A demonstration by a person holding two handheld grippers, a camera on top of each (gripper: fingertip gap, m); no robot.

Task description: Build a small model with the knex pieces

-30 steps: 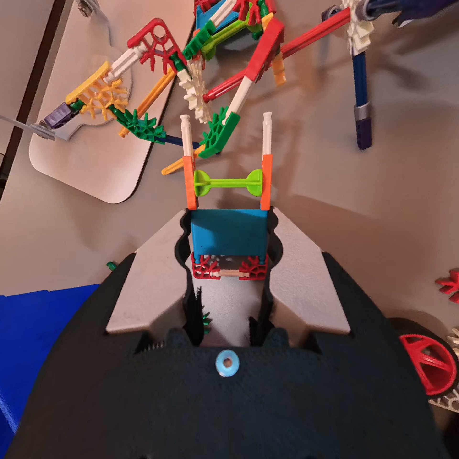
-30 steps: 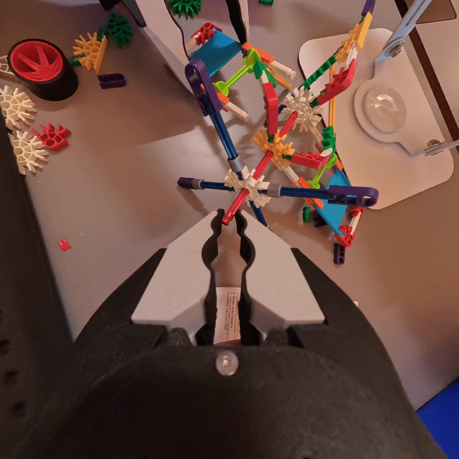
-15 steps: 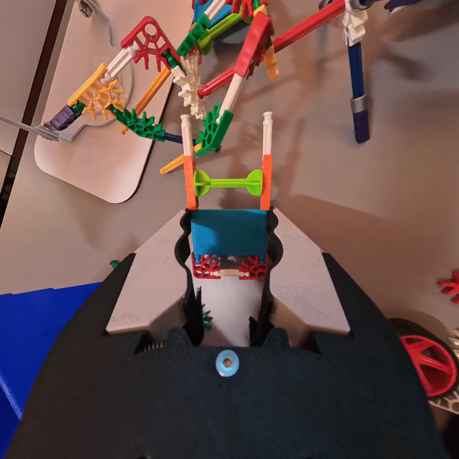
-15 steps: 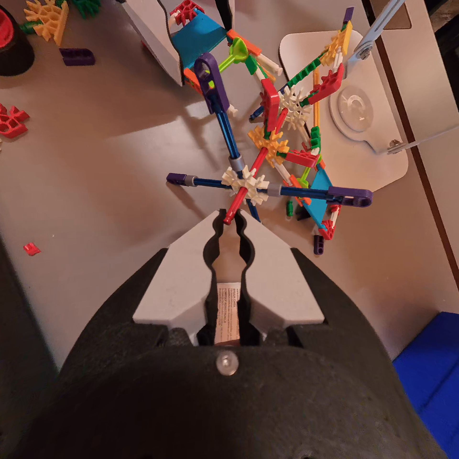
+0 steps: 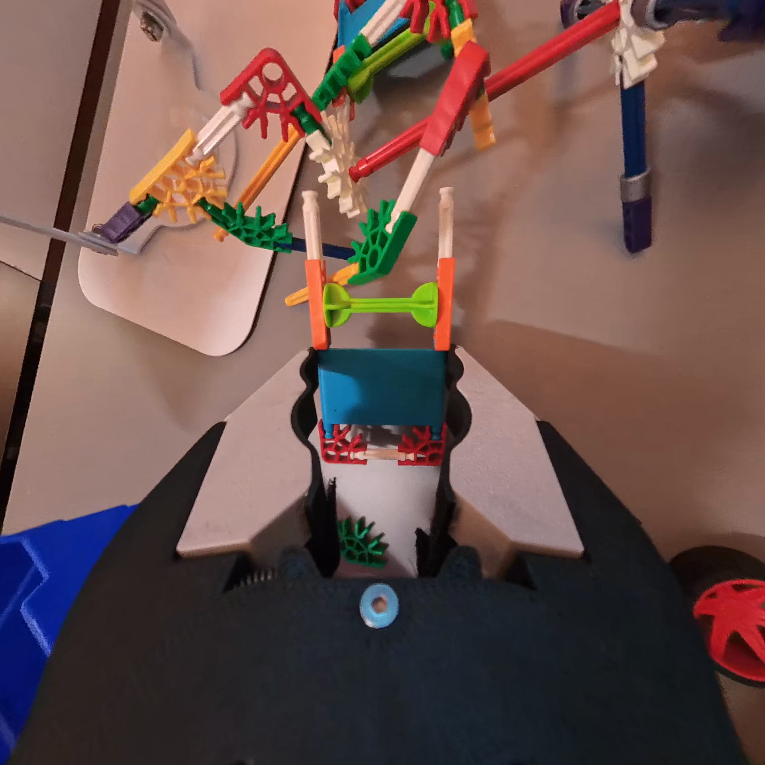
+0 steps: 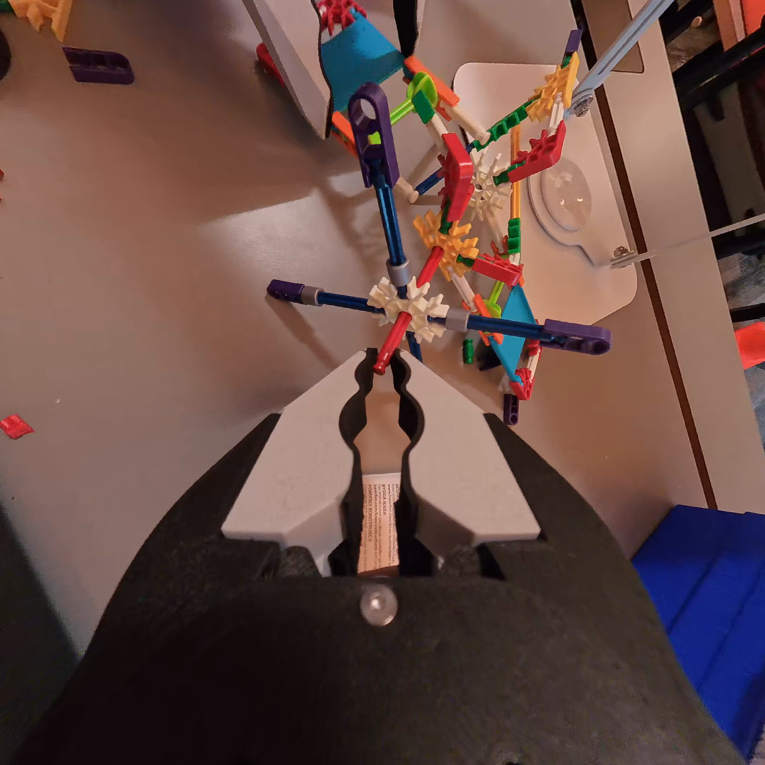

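My left gripper (image 5: 381, 352) is shut on a blue panel (image 5: 383, 385) that carries two orange connectors, two white rods (image 5: 446, 219) and a lime green rod (image 5: 380, 305). It also shows at the top of the right wrist view (image 6: 289, 62). A green connector (image 5: 381, 244) of the large rod-and-connector model (image 5: 451, 107) sits between the two white rods, close to the left one. My right gripper (image 6: 383, 355) is shut on the end of the model's red rod (image 6: 397, 331), just below its white hub (image 6: 407, 308). Blue rods with purple ends radiate from the hub.
A white board (image 6: 612, 289) with a clear suction cup lies under the model's far side. A blue bin (image 6: 712, 579) stands at the table's edge and also shows in the left wrist view (image 5: 25, 579). A red wheel (image 5: 732, 629), a purple piece (image 6: 99, 64) and a green connector (image 5: 360, 542) lie loose. Spacing between my two grippers at the tips: around 15 centimeters. The purple piece (image 6: 99, 64) is closer to my left gripper, around 10 centimeters from its tips; the right tips are 20 centimeters off.
The right wrist view has shifted, so the loose pieces at the left slid out of frame. The model sits slightly higher in the left view. Both grips are unchanged.
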